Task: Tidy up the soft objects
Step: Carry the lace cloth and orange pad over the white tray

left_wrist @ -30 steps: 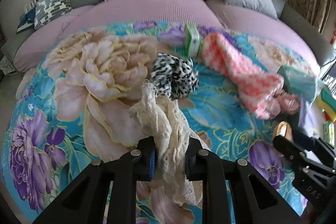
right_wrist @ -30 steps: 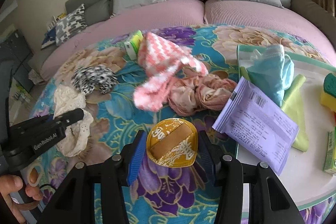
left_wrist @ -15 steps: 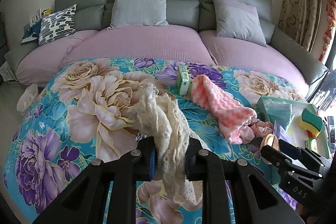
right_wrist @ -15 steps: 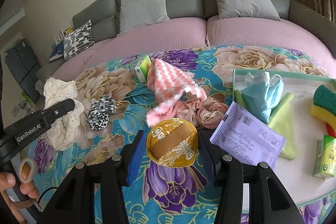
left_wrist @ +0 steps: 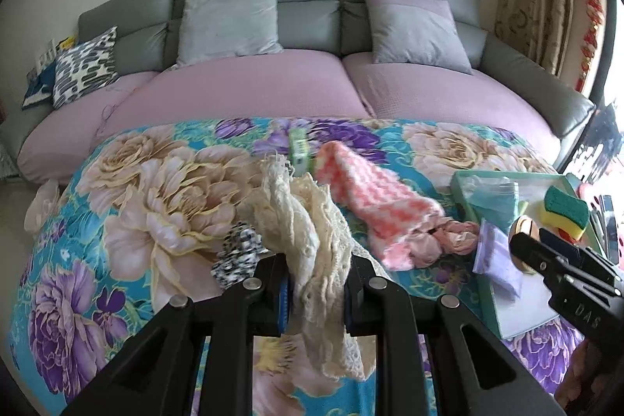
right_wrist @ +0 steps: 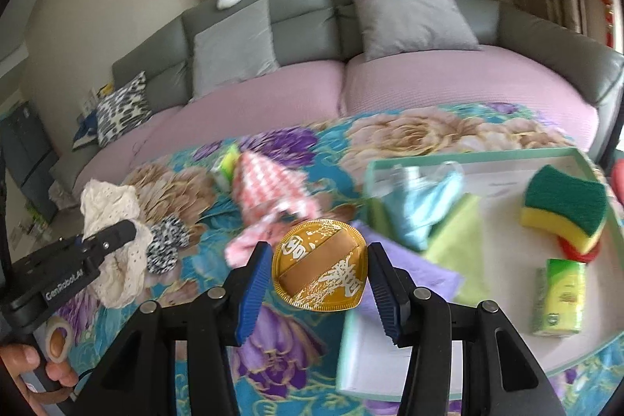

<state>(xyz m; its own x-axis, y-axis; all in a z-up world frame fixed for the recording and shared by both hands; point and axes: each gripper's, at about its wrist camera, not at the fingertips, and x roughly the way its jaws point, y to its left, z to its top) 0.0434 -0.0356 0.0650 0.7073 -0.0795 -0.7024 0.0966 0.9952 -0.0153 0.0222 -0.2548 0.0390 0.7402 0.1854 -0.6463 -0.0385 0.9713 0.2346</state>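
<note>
Right now we hold a cream lace cloth (left_wrist: 312, 244) pinched between the 2 fingers of our left gripper (left_wrist: 316, 295); its open, holey weave bunches above the pads and hangs in a limp frilled tail below them. Our right gripper (right_wrist: 318, 273) is clamped on a flat gold foil pouch (right_wrist: 319, 273), roughly round with a crimped edge, a tan band and white characters across it.

Beneath both lies a glossy floral tablecloth (left_wrist: 128, 205) in turquoise, pink and purple. On it sit a fuzzy black-and-white leopard-print scrunchie (right_wrist: 167, 248), a pink-and-white zigzag knitted piece (left_wrist: 374, 205) and a crumpled dusty-pink fabric bundle (left_wrist: 448, 236) touching its end.

To the right, a shallow mint-rimmed tray (right_wrist: 468, 154) holds a light blue cloth (right_wrist: 425, 205), a flat lime-green cloth (right_wrist: 464, 240), a yellow sponge with a green scouring top (right_wrist: 561, 209) and a green tissue packet (right_wrist: 557, 295). A smooth lilac plastic pouch (left_wrist: 499, 260) overlaps the tray's near rim.
</note>
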